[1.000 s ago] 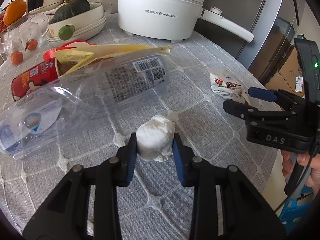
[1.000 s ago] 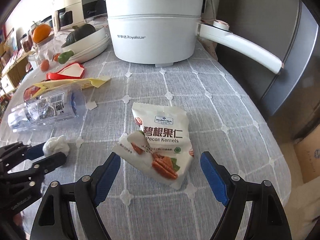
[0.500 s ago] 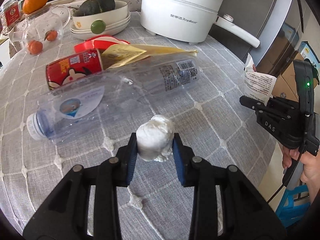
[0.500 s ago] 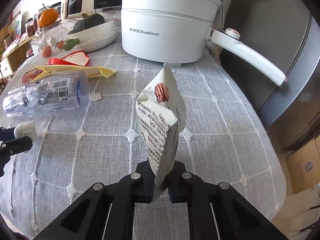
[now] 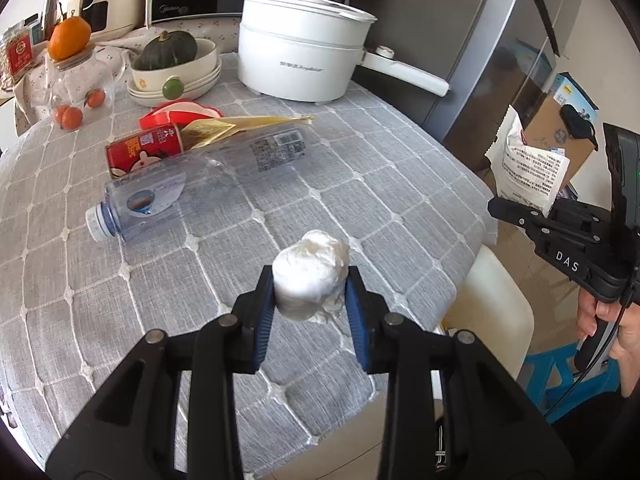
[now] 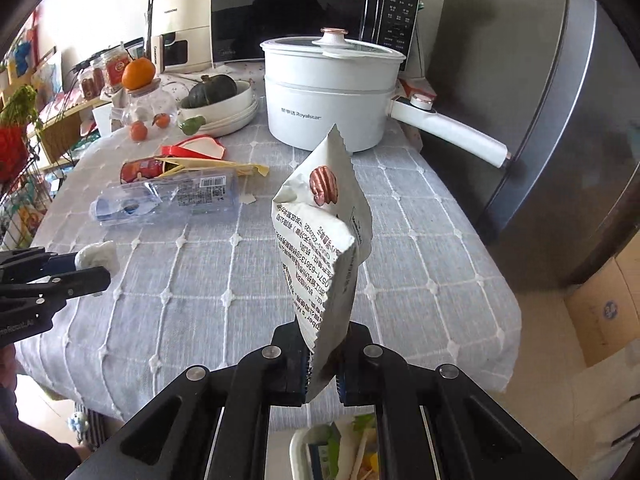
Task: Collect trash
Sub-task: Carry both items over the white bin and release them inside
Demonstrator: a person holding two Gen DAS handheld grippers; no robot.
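Above the table [image 5: 400,184], both fingers now hold lifted trash: tissue wad [image 5: 310,280], pecan packet [image 6: 324,240].

A crumpled white tissue ball [image 5: 310,280] is pinched between two blue pads, lifted above a grey checked tablecloth [image 5: 360,184]. A white pecan snack bag [image 6: 326,248], torn open, stands upright, clamped at its bottom edge. At ten o'clock from the tissue, a clear plastic bottle [image 5: 200,184], red can [image 5: 144,152] and yellow wrapper [image 5: 244,126] lie flat together.
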